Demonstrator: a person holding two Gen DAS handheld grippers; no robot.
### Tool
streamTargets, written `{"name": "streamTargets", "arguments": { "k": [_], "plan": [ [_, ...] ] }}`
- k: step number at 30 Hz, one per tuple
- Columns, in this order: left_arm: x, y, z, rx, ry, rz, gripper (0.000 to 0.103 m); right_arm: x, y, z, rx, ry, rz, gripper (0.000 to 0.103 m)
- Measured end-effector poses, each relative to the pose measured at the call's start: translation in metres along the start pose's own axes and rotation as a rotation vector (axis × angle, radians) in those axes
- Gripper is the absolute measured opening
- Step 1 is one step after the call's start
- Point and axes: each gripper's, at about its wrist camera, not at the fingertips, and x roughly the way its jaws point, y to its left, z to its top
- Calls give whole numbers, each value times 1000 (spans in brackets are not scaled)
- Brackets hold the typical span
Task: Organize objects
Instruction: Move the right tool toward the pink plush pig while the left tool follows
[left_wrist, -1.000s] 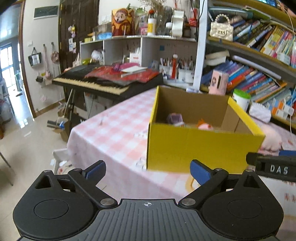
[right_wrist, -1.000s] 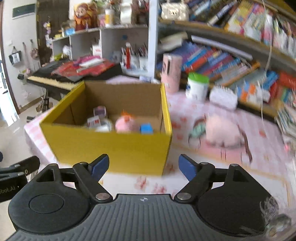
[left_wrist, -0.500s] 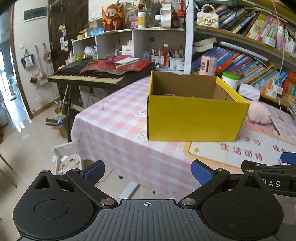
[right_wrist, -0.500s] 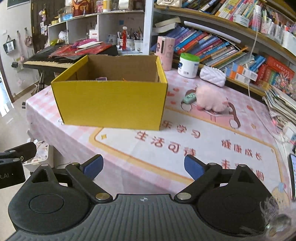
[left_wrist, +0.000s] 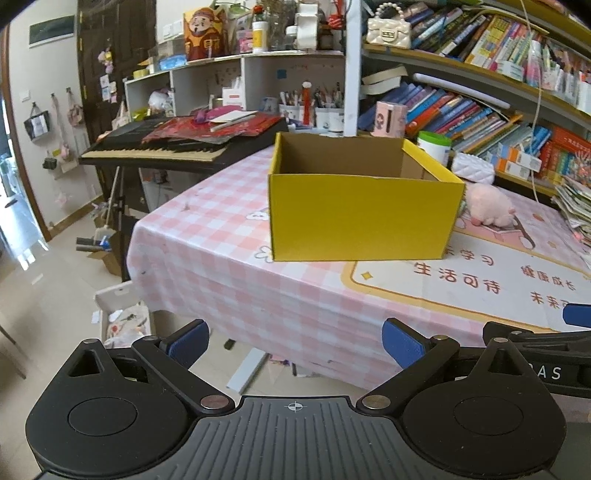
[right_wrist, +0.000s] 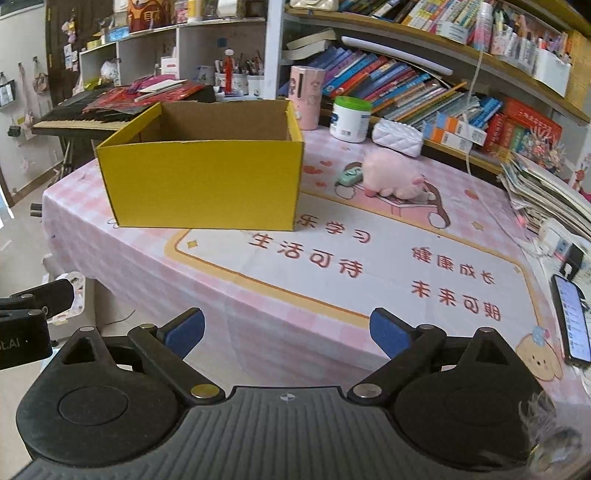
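A yellow cardboard box stands open-topped on the pink checked tablecloth; its inside floor is hidden from both views. To the right of the box lies a pink plush toy with a small green item beside it. My left gripper hangs open and empty off the table's near edge, well short of the box. My right gripper is open too, with nothing between its blue pads, over the table's front edge.
Behind the box stand a white jar, a pink cylinder, a white quilted pouch and shelves of books. A phone and a paper stack lie at the right. A keyboard stands left.
Both grippers have drawn back from the box, which now looks smaller and farther off. The items inside it have dropped out of sight. The right jaws have spread a little wider.
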Motion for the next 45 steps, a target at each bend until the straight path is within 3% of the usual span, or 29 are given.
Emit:
{"name": "streamTargets", "arguments": {
  "k": [19, 45],
  "plan": [
    [20, -48, 7, 95, 20, -117, 101, 1, -49, -10, 111, 26, -120, 97],
    [77, -133, 51, 128, 26, -205, 101, 53, -129, 32, 116, 55, -172, 97]
  ]
}}
